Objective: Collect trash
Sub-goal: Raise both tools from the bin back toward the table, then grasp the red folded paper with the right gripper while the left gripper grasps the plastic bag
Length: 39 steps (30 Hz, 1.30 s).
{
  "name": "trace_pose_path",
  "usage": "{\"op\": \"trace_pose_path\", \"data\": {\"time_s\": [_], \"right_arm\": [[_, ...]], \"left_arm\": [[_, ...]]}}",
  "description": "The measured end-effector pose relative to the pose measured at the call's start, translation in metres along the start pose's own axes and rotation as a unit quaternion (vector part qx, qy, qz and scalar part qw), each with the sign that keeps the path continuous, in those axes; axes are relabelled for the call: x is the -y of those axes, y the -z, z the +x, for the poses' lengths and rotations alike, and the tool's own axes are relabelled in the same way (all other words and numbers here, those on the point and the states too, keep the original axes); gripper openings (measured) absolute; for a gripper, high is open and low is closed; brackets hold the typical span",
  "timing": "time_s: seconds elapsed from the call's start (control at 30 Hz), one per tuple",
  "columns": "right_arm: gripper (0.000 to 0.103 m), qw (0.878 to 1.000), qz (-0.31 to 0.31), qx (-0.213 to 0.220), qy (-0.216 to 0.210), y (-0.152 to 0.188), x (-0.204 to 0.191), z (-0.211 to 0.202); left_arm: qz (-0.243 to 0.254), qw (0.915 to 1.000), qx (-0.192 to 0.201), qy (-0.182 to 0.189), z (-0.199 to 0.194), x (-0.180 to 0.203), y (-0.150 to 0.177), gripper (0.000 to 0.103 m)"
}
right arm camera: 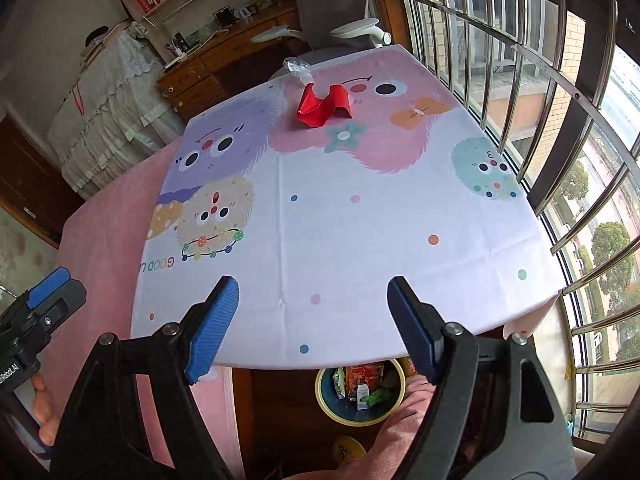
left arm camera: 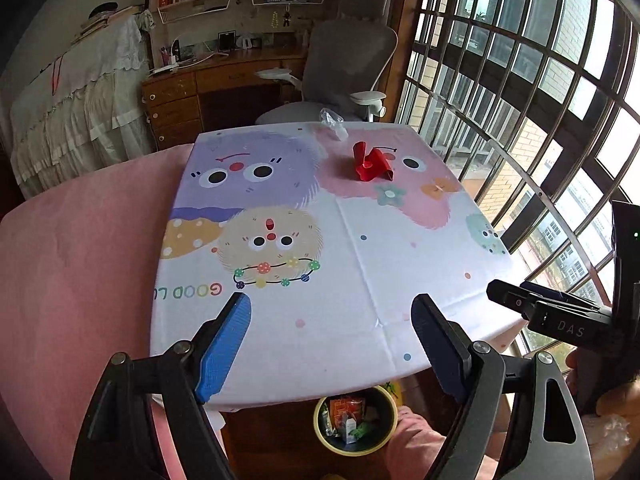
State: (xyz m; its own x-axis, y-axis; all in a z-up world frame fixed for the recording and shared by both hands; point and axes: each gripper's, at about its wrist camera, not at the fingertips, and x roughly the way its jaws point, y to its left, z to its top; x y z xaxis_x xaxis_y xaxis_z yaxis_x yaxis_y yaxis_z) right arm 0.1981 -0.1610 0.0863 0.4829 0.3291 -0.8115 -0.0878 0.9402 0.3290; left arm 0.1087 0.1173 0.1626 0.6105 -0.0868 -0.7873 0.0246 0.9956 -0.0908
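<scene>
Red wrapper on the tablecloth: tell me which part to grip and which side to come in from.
Grip one of the raised folds of the red wrapper, probably the upright flap at its left end. It is crumpled and stands off the tablecloth, so a hand-held gripper coming from the near edge, fingers straddling the fold, should catch it.

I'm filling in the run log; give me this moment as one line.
left gripper: open, empty | right gripper: open, empty | red wrapper, clear plastic: far side of table | bin: below near edge, part filled

Glossy red wrapper; matt cloth tablecloth; ribbed blue fingers.
</scene>
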Motion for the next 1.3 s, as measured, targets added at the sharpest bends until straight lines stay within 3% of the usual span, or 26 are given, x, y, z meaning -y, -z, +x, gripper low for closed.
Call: {"op": "trace_pose_path", "data": {"time_s": [0.33,0.5,0.63,0.93,1.2,1.27,1.3], "right_arm": [[0.079,0.998,-0.027,-0.053,-0.034,-0.162,0.023,0.139],[0.08,0.997,-0.037,-0.068,-0.019,-0.234,0.023,0.213],[0.08,0.996,-0.045,-0.075,0.003,-0.271,0.013,0.267],[0.08,0.99,-0.053,-0.103,0.074,-0.298,0.003,0.359],[0.082,0.983,-0.093,-0.139,0.081,-0.287,0.007,0.392],[0.072,0.982,-0.105,-0.133,0.082,-0.286,0.006,0.394],[0.061,0.983,-0.106,-0.129,0.08,-0.287,0.007,0.393]], "left_arm": [[-0.043,0.9976,-0.047,-0.025,0.143,0.023,-0.119,0.084],[-0.071,0.9933,-0.072,-0.055,0.226,0.029,-0.171,0.084],[-0.104,0.9884,-0.085,-0.07,0.276,0.018,-0.196,0.084],[-0.161,0.9767,-0.107,-0.092,0.343,-0.016,-0.209,0.084],[-0.163,0.9751,-0.114,-0.099,0.389,-0.025,-0.226,0.084],[-0.164,0.9754,-0.112,-0.095,0.398,-0.026,-0.234,0.084],[-0.164,0.9758,-0.111,-0.093,0.401,-0.027,-0.238,0.084]]}}
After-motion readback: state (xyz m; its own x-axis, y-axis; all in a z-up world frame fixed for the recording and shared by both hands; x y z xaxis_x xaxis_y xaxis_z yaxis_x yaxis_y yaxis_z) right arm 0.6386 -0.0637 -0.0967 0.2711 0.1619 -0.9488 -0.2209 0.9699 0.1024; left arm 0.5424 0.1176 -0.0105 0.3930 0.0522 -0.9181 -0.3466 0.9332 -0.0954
